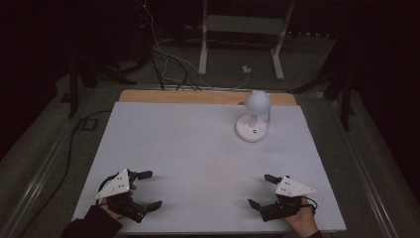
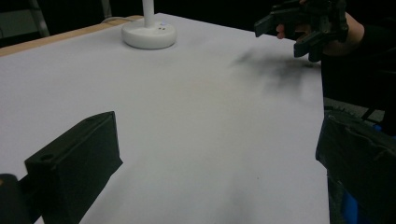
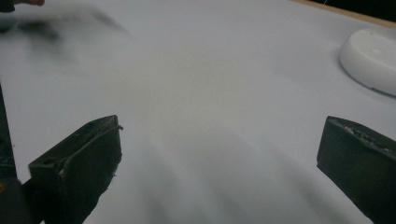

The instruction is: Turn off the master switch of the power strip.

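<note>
A small white lamp with a round head and a disc base stands at the back right of the white table top. Its base shows in the left gripper view and in the right gripper view. My left gripper rests open near the front left edge, jaws wide apart and nothing between them. My right gripper sits open near the front right edge, also with nothing held. The right gripper and its hand appear far off in the left gripper view.
A wooden strip runs along the table's far edge. Beyond it stand a white frame and loose cables on the dark floor. A black cable runs along the table's left side.
</note>
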`<state>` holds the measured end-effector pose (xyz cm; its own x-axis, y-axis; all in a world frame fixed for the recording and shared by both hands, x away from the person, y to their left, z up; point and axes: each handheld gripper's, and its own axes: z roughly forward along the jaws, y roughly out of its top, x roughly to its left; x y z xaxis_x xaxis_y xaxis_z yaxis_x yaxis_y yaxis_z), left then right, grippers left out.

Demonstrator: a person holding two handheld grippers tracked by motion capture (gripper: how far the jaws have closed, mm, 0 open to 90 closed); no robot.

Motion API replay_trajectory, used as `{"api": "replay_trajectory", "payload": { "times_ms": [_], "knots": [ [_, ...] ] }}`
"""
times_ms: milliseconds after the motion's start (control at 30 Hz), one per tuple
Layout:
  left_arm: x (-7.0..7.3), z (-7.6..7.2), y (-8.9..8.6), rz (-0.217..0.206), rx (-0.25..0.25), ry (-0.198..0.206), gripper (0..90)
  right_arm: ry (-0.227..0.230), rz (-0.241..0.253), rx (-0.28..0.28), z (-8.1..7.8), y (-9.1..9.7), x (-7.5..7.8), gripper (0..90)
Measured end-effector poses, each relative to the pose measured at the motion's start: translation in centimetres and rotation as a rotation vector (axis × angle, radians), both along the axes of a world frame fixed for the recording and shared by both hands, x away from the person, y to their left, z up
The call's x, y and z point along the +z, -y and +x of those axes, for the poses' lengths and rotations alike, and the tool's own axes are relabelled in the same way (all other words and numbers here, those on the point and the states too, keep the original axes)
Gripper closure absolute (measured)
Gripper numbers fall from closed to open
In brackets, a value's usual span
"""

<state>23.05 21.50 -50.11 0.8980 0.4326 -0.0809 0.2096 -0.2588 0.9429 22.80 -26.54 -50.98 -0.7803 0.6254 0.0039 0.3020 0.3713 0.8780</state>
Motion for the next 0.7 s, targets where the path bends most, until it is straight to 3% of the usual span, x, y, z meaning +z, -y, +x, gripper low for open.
{"api": "replay_trajectory", "payload": {
  "times_ms": [533, 700],
  "knots": [
    [0.07, -0.04, -0.02, -0.010, -0.006, -0.004, 0.4, -0.017, -0.022, 0.011, 0.00, -0.39, 0.04, 0.0],
    [0.10, -0.08, -0.03, -0.015, -0.006, -0.002, 0.4, -0.049, -0.018, 0.009, -0.07, -0.73, 0.23, 0.0]
  ]
}}
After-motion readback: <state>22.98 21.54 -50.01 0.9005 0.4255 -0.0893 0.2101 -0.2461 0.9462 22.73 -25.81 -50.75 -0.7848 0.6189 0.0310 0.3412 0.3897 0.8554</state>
